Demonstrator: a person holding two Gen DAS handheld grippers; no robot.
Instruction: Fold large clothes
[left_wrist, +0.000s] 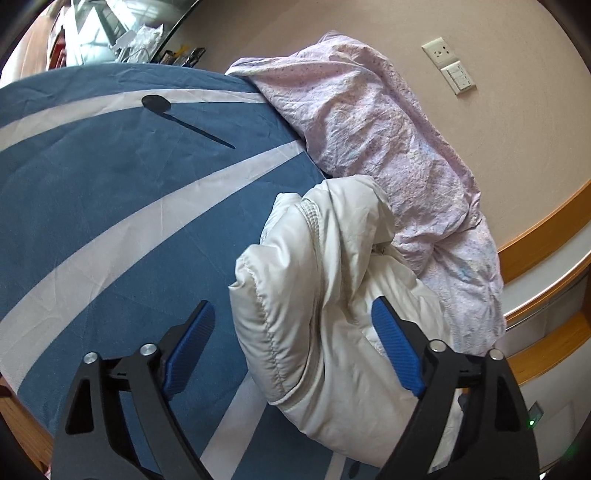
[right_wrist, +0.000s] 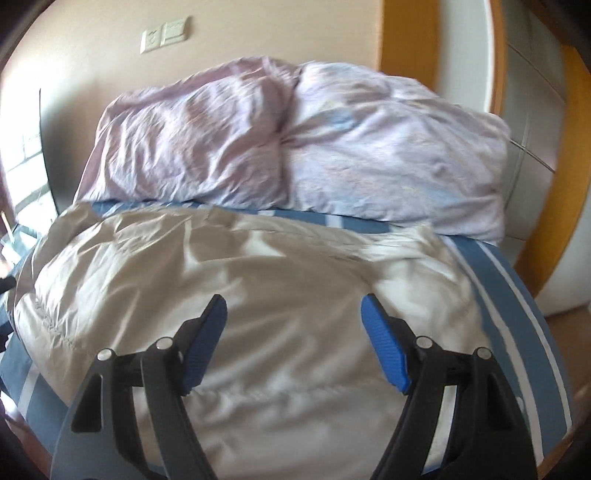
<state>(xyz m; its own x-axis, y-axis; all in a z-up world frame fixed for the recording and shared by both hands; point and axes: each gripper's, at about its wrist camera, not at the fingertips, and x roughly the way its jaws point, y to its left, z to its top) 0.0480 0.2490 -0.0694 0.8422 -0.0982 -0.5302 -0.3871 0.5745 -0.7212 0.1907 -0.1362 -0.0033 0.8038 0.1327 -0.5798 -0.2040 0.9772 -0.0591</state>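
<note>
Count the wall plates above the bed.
2. The socket plate sits higher on the beige wall and the switch plate directly beside it, both past the pink quilt. The quilt could hide more plates lower down.

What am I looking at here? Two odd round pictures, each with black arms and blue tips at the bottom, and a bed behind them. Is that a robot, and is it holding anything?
No robot: a person holds a two-finger gripper in each hand, each with a wide-angle camera looking along its fingers. One picture is from the left gripper, the other from the right gripper. Both are open and hold nothing. A white puffy jacket lies crumpled on a bed with a blue and white striped cover. A rumpled pink duvet is heaped against the wall behind it.
</note>
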